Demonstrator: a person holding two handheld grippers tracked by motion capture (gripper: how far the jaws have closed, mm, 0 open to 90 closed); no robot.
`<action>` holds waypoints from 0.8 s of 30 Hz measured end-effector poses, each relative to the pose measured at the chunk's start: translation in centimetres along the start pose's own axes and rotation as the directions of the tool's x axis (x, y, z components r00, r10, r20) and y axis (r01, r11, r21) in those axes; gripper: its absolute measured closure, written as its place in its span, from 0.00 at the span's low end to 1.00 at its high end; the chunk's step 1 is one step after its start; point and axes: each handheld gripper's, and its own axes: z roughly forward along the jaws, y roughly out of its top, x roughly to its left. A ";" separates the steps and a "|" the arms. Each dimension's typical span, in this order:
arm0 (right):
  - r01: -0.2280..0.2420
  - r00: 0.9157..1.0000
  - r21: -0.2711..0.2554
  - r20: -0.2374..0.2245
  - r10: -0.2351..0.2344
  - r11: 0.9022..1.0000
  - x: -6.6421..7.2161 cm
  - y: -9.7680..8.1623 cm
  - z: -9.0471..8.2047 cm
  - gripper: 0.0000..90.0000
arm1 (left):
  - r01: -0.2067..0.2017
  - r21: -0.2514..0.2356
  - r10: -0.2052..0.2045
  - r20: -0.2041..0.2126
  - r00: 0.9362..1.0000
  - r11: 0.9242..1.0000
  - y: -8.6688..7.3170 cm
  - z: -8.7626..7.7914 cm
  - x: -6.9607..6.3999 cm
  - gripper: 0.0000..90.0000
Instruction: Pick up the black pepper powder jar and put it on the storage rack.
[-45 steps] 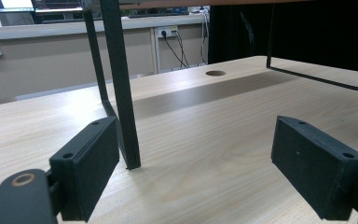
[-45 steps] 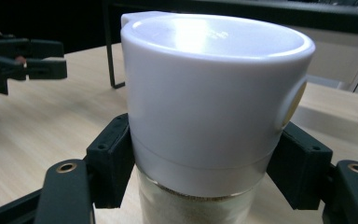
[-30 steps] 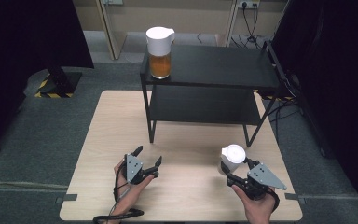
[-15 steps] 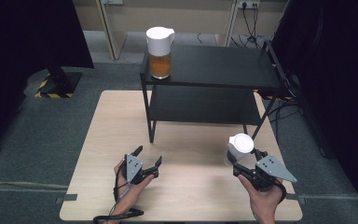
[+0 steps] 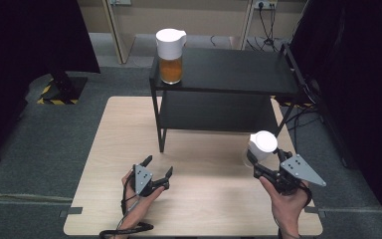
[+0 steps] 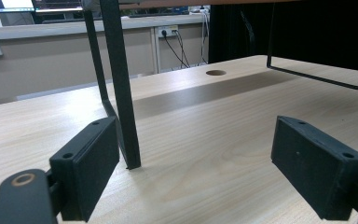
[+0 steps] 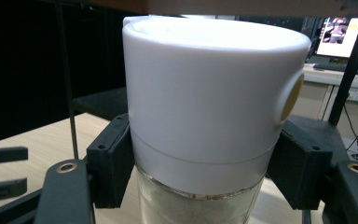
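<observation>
My right gripper (image 5: 263, 156) is shut on a glass jar (image 5: 262, 144) with a white lid and holds it upright just above the wooden table (image 5: 129, 129), in front of the black shelf's right legs. In the right gripper view the jar (image 7: 209, 93) stands close to the camera. The black pads (image 7: 112, 158) of my right gripper (image 7: 200, 170) press on both sides of the jar, just under the lid. My left gripper (image 5: 158, 167) rests open on the table at the front left. Nothing lies between the wide-apart fingers of my left gripper (image 6: 196, 158), and a shelf leg (image 6: 121, 84) rises just ahead.
A black two-tier shelf (image 5: 229, 69) stands at the back of the table. On its top left corner stands a white-lidded jug (image 5: 170, 55) of orange liquid. A round hole (image 6: 216, 73) is cut in the tabletop. Cables and dark curtains lie beyond the table.
The right gripper has lifted the jar and carried it up and to the right in the high view. The left gripper has stayed where it was.
</observation>
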 end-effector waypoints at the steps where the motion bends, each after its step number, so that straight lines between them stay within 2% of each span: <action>1: 0.001 1.000 -0.003 0.000 -0.001 1.000 -0.1 0.2 0.0 0.34 | 0.000 0.000 0.000 0.000 1.000 1.000 0.0 0.0 0.0 0.16; 24: 0.025 1.000 -0.065 -0.002 -0.025 0.998 -0.9 4.5 1.1 0.34 | -0.003 0.001 0.003 -0.001 1.000 1.000 0.0 0.0 0.0 0.16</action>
